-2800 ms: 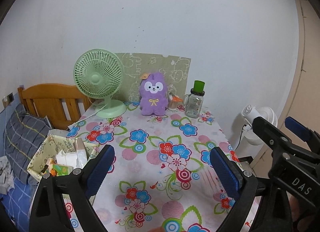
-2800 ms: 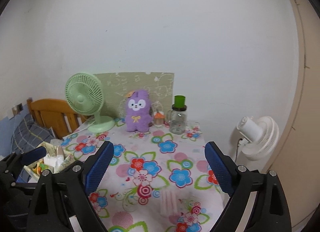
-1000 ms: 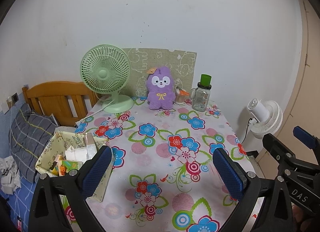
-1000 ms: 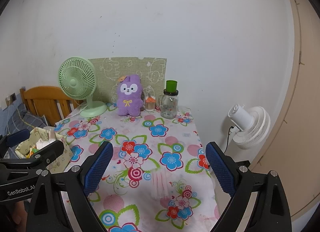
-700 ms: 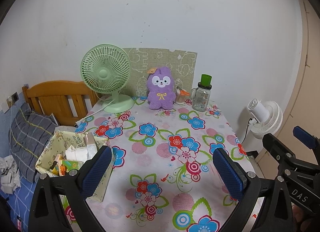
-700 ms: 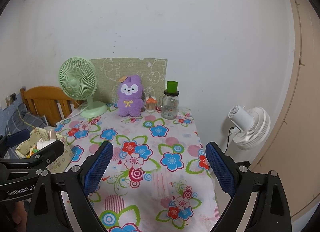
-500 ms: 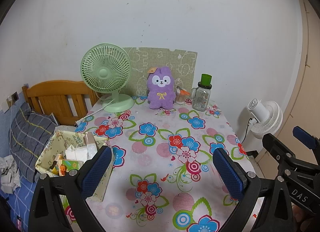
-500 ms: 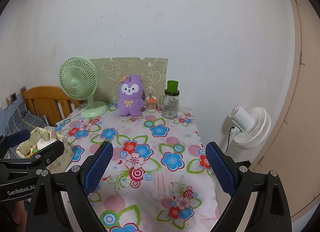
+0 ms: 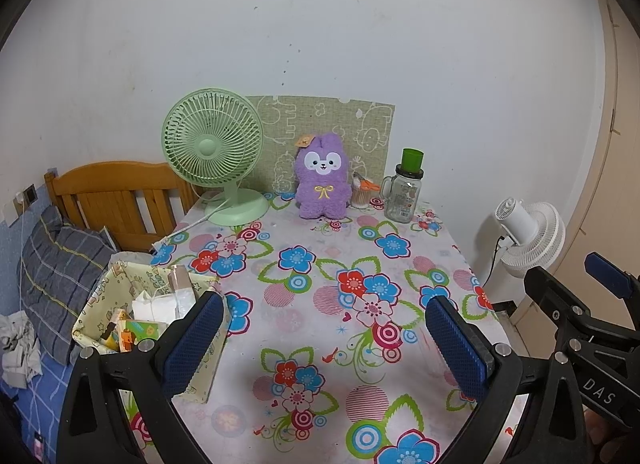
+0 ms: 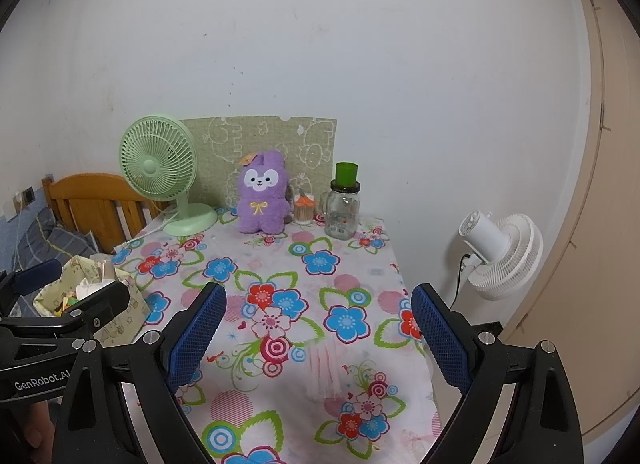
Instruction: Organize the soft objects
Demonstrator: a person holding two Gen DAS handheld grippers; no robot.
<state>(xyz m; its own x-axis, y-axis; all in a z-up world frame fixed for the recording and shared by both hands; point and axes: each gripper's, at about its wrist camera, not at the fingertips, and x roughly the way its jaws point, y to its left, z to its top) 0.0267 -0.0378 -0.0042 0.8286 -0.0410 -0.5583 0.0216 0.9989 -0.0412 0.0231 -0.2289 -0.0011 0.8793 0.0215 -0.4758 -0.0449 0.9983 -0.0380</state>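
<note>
Through the left wrist camera, our left gripper [image 9: 326, 338] stands wide open with nothing between its blue pads. The purple plush toy [image 9: 322, 177] sits upright far ahead of it, slightly left of the fingers' centre line, at the back of the flowered table [image 9: 304, 264]. It has the green fan [image 9: 214, 155] on its left and a cotton-swab pot [image 9: 362, 195] and glass jar [image 9: 402, 193] just beside it on the right. To take it well, we judge, we should come in level and centred on the body, so that the fingers clear the pot. A fabric bin [image 9: 120, 312] lies beyond our left finger; its contents are jumbled and partly hidden by the pad.

Through the right wrist camera, our right gripper [image 10: 318, 338] is equally spread and empty. The plush toy [image 10: 262, 197] is far ahead, left of centre. Just ahead between the fingers lies a pale, pinkish, see-through thing [image 10: 322, 368] that blends into the cloth; we cannot tell what it is. The bin [image 10: 96, 284] is partly covered by the left gripper's arm.
</note>
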